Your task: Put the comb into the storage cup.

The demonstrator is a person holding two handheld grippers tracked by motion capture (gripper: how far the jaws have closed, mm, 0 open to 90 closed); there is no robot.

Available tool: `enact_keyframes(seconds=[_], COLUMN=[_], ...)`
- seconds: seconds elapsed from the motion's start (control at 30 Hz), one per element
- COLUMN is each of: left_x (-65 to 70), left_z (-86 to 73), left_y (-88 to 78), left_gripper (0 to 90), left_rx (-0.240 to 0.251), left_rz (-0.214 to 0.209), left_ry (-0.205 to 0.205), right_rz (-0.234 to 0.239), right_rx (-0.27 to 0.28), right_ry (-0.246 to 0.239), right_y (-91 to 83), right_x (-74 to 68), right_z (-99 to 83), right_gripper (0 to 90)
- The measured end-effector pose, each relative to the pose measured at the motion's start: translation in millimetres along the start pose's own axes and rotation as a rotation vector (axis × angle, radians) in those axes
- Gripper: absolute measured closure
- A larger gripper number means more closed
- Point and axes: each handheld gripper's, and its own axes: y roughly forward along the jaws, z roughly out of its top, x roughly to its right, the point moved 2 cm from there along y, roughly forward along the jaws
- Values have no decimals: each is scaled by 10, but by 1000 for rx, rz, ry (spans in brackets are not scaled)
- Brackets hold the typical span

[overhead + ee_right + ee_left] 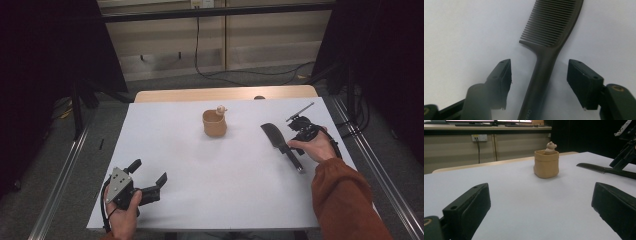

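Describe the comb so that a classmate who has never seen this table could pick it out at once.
On the white table, look to the right side, beside the person's right hand. The comb lies flat there: long, black and toothed, unlike the upright tan pot in the middle.

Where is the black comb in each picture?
High view: the black comb lies on the white table at the right, beside the right gripper.
Left gripper view: it lies at the right edge, right of the tan pot.
Right gripper view: its handle runs up the middle between the two jaws, not touched by them.
Shared landmark: the white table.
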Motion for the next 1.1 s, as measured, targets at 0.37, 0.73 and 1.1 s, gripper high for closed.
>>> enact_keyframes(seconds=[0.37, 0.73, 1.1], left_x=[4, 11, -2], left_z=[0, -1, 1], left_y=[3, 10, 3], left_gripper=[23, 23, 23], left_rx=[1, 0, -1], left_rz=[-1, -4, -8], left_ry=[-4, -1, -4], right_rz=[-14, -57, -99], right_rx=[-40, -83, -100], right_ry=[16, 24, 52], right_y=[69, 109, 120], right_x=[26, -3, -16], right_z=[17, 65, 87], right_gripper=[542, 657, 724])
